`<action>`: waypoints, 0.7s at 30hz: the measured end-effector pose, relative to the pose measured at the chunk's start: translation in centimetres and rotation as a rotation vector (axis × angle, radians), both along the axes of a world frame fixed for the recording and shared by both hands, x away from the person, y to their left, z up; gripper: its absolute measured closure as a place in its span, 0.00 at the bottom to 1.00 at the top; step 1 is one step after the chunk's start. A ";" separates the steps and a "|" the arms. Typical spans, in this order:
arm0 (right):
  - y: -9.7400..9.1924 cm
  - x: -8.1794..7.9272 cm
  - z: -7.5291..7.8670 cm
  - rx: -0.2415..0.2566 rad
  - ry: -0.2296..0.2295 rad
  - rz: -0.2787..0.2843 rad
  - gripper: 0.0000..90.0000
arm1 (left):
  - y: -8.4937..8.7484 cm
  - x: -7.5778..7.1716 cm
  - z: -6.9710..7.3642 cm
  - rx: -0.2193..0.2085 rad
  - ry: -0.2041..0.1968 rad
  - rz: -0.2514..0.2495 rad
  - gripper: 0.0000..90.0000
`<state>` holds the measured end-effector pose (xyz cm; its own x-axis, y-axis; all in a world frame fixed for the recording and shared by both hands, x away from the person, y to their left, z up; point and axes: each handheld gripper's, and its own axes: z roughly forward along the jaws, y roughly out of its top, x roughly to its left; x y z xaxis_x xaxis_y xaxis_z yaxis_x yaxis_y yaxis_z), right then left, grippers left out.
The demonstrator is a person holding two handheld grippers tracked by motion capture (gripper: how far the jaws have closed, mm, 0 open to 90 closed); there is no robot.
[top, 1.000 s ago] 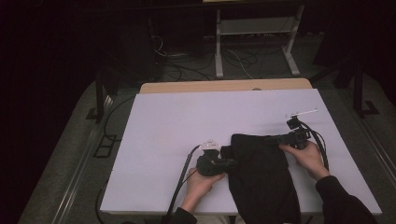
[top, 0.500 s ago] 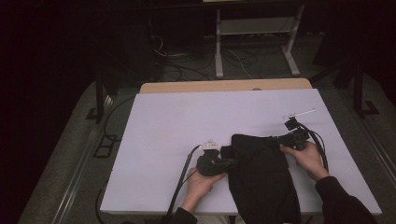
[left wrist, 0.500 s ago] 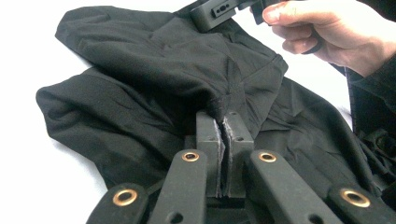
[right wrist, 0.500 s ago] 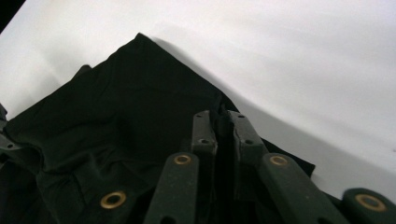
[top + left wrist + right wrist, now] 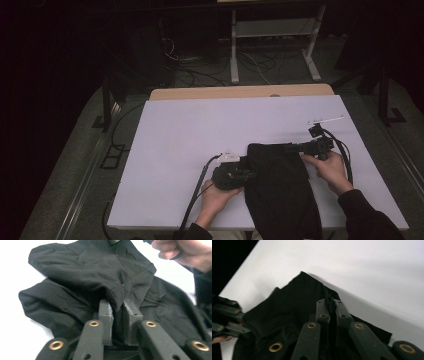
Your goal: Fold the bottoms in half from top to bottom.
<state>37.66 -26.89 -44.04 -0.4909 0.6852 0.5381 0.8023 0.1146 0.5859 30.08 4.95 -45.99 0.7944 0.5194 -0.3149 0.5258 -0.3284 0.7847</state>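
Note:
A black garment (image 5: 277,185) lies crumpled on the white table (image 5: 200,130), and its lower part hangs over the near edge. My left gripper (image 5: 250,175) is at the garment's left edge. In the left gripper view a hemmed fold of the garment (image 5: 82,277) still sits pinched between the left gripper (image 5: 117,303) pads, though its jaws have just been opening a little. My right gripper (image 5: 296,146) is at the garment's far right corner. Its jaws have just been closing, and in the right gripper view the right gripper (image 5: 330,301) is shut on the garment (image 5: 287,310) edge.
A wooden strip (image 5: 240,92) borders the table's far side. Beyond it are floor cables (image 5: 250,62) and a white metal stand (image 5: 270,30). The left and far parts of the tabletop are bare white. Black cables trail from both grippers toward the near edge.

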 end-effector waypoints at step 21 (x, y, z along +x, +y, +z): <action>0.1 -1.5 2.1 0.120 -0.029 0.010 0.92 | 0.8 0.1 1.9 0.012 -0.083 0.072 0.35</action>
